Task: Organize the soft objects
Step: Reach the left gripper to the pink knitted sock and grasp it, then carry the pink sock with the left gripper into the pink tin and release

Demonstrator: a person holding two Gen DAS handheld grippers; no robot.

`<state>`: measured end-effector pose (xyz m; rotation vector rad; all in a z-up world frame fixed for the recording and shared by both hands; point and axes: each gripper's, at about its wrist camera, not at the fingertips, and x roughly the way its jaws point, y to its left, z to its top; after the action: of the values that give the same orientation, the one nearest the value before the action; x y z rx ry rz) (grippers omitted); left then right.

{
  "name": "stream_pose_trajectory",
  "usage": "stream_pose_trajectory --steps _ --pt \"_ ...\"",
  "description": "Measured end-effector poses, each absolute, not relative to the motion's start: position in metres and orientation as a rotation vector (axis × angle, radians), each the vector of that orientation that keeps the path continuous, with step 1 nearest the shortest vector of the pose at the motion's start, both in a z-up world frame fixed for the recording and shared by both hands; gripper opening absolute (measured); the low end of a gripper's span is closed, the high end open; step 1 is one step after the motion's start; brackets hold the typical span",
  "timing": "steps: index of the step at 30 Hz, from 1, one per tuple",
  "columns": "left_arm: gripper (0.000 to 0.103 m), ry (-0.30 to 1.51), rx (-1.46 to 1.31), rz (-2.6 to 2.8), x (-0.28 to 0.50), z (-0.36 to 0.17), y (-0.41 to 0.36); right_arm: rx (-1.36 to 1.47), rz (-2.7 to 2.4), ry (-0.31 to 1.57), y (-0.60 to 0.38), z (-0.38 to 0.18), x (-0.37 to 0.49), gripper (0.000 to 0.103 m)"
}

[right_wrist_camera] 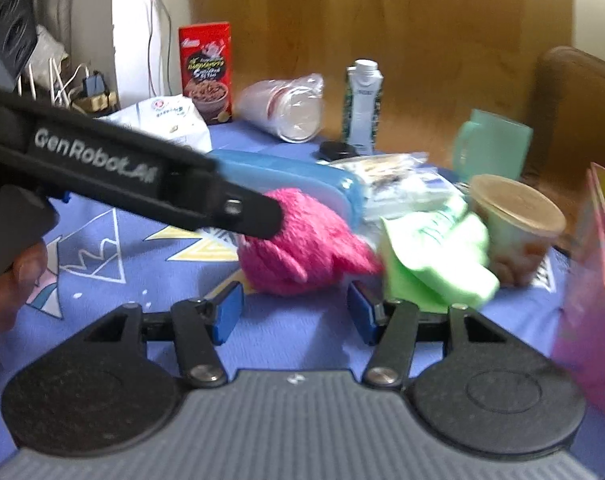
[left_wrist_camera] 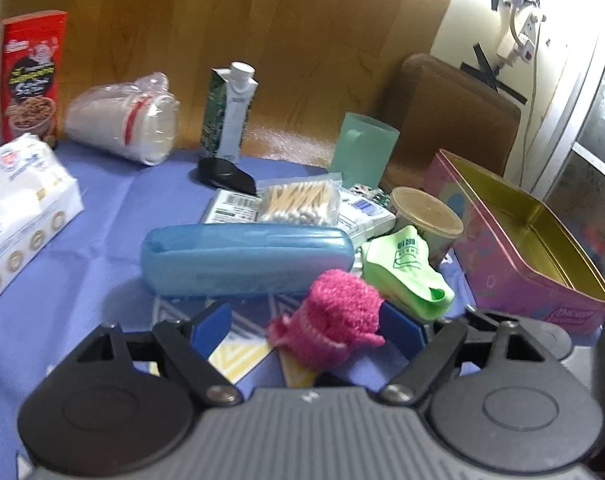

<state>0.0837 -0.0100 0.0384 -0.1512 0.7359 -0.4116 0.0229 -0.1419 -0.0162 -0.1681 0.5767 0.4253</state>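
A fuzzy pink knitted piece (left_wrist_camera: 330, 320) lies on the blue tablecloth between the open fingers of my left gripper (left_wrist_camera: 308, 326), nearer the right finger. A lime green sock (left_wrist_camera: 406, 272) lies just right of it, against a paper cup (left_wrist_camera: 428, 216). In the right wrist view the pink piece (right_wrist_camera: 302, 244) and the green sock (right_wrist_camera: 434, 256) sit just ahead of my open, empty right gripper (right_wrist_camera: 296, 312). The left gripper's black body (right_wrist_camera: 142, 176) reaches in from the left onto the pink piece.
An open pink tin box (left_wrist_camera: 530, 248) stands at the right. A blue oblong case (left_wrist_camera: 242, 260), cotton swabs (left_wrist_camera: 298, 202), flat packets, a teal cup (left_wrist_camera: 362, 148), a carton (left_wrist_camera: 230, 112), plastic cups (left_wrist_camera: 122, 124), a tissue pack (left_wrist_camera: 18, 212) and a cereal box (left_wrist_camera: 32, 76) crowd the table.
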Motion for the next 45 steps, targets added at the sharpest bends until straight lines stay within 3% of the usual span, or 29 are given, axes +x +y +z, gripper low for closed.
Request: stream_pose_trajectory --steps 4,5,9,14,21,25,29,32,33,36,42,43,45 --pt "0.061 0.791 -0.187 -0.450 0.093 0.026 -0.014 -0.185 0.436 0.570 -0.132 -0.024 0.026 0.067" --pt "0.051 0.810 -0.208 -0.469 0.094 0.022 -0.014 -0.185 0.437 0.569 -0.131 -0.024 0.026 0.066" --pt "0.046 0.802 -0.206 -0.451 0.085 0.019 -0.019 -0.168 0.437 0.556 -0.133 -0.028 0.016 0.052" --pt "0.046 0.757 -0.183 -0.482 0.063 0.043 -0.028 -0.102 0.431 0.514 -0.141 -0.021 -0.008 0.050" --pt "0.046 0.616 -0.070 -0.658 0.054 0.089 -0.111 -0.141 0.228 0.268 -0.185 0.013 -0.058 0.051" --pt "0.047 0.580 -0.040 -0.783 0.069 0.089 -0.182 -0.114 0.052 0.231 -0.235 0.028 -0.064 0.051" --pt "0.050 0.658 -0.074 -0.854 0.093 0.070 -0.237 -0.055 -0.091 0.275 -0.287 0.029 -0.054 0.052" --pt "0.055 0.738 -0.071 -0.829 0.106 0.057 -0.261 -0.018 -0.156 0.339 -0.311 0.024 -0.039 0.058" --pt "0.056 0.747 -0.054 -0.809 0.107 0.055 -0.265 -0.009 -0.174 0.338 -0.317 0.022 -0.040 0.066" --pt "0.061 0.735 -0.059 -0.809 0.101 0.057 -0.260 0.010 -0.213 0.291 -0.327 0.022 -0.058 0.080" --pt "0.070 0.577 -0.125 -0.771 0.074 0.086 -0.183 0.070 -0.211 0.165 -0.328 0.030 -0.078 0.079" --pt "0.070 0.556 -0.142 -0.745 0.071 0.090 -0.165 0.068 -0.196 0.143 -0.328 0.035 -0.086 0.077" --pt "0.070 0.534 -0.183 -0.664 0.064 0.088 -0.119 0.054 -0.150 0.113 -0.314 0.038 -0.101 0.062"
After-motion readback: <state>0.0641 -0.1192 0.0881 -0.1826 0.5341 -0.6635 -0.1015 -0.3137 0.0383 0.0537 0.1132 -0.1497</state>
